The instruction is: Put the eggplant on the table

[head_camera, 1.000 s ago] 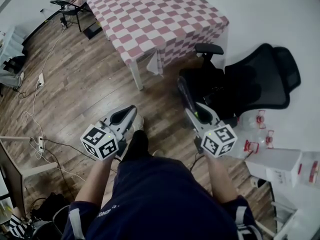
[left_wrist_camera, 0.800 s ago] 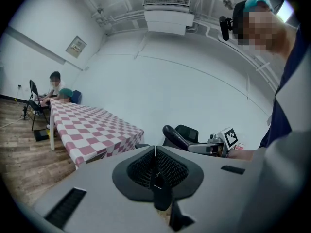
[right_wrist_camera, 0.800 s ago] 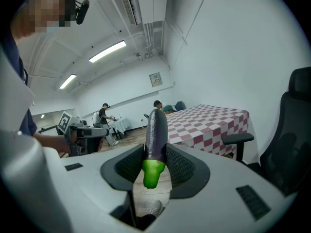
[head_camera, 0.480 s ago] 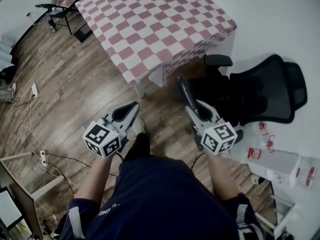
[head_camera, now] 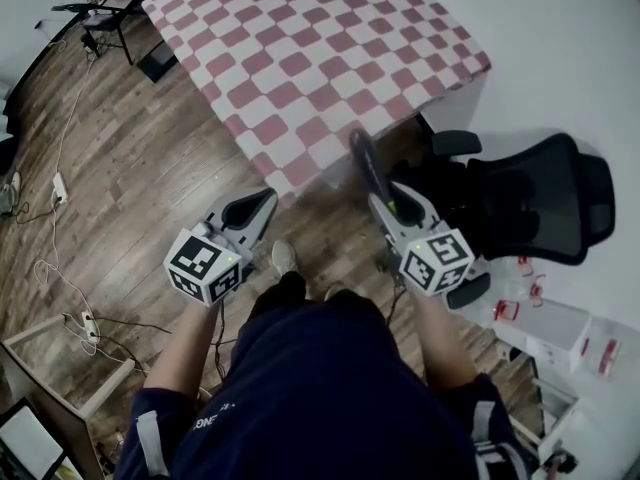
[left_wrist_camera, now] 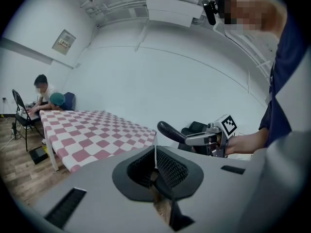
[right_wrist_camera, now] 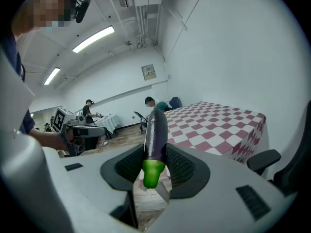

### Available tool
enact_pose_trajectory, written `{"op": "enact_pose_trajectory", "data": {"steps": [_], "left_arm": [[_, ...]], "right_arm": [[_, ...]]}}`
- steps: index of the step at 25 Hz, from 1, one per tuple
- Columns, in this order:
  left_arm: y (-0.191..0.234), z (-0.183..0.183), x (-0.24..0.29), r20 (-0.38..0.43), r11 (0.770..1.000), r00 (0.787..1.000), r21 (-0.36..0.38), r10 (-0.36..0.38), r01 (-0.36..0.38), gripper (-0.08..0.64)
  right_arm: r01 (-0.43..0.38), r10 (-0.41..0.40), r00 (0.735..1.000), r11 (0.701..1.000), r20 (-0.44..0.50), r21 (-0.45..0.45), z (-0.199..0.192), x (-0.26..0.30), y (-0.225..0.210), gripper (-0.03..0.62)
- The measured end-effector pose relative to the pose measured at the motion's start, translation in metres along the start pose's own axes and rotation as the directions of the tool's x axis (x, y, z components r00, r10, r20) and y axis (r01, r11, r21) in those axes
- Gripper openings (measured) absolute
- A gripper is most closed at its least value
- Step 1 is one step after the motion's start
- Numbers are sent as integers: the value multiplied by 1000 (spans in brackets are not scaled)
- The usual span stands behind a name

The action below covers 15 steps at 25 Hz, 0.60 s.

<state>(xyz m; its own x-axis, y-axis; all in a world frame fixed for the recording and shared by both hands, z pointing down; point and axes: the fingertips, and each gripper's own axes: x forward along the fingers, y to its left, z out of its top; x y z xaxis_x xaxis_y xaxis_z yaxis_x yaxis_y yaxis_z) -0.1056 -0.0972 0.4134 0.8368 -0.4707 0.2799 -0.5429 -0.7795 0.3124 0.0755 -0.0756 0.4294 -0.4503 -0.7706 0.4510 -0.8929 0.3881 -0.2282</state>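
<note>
A dark purple eggplant [right_wrist_camera: 155,135] with a green stem end is clamped between the pads of my right gripper [right_wrist_camera: 154,165]; its purple tip sticks out ahead. In the head view the eggplant [head_camera: 362,164] reaches just over the near corner of the table [head_camera: 300,38], which wears a pink-and-white checked cloth. My right gripper [head_camera: 385,200] stays shut on it. My left gripper [head_camera: 252,208] hangs over the wooden floor, left of that corner, shut with nothing between its pads. In the left gripper view the eggplant [left_wrist_camera: 170,131] shows to the right, the table [left_wrist_camera: 92,132] to the left.
A black office chair [head_camera: 520,203] stands just right of the table corner. White boxes [head_camera: 545,333] lie at lower right. Cables and power strips [head_camera: 55,188] run over the wooden floor at left. People sit at the table's far end [left_wrist_camera: 41,93]. Another person [right_wrist_camera: 90,109] stands far back.
Both grippers have moved forward toward the table, which now lies much nearer. The eggplant's tip has reached the table's near corner. The grip is unchanged.
</note>
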Motion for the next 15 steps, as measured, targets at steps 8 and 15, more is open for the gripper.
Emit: {"op": "enact_pose_trajectory", "data": {"steps": [8, 15], "left_arm": [[37, -2, 14, -2, 998, 1000, -55, 21, -21, 34], [57, -8, 37, -21, 993, 997, -95, 75, -76, 34]], "right_arm": [[-30, 29, 998, 999, -62, -21, 5, 53, -7, 151], [-69, 65, 991, 997, -115, -26, -2, 93, -38, 150]]}}
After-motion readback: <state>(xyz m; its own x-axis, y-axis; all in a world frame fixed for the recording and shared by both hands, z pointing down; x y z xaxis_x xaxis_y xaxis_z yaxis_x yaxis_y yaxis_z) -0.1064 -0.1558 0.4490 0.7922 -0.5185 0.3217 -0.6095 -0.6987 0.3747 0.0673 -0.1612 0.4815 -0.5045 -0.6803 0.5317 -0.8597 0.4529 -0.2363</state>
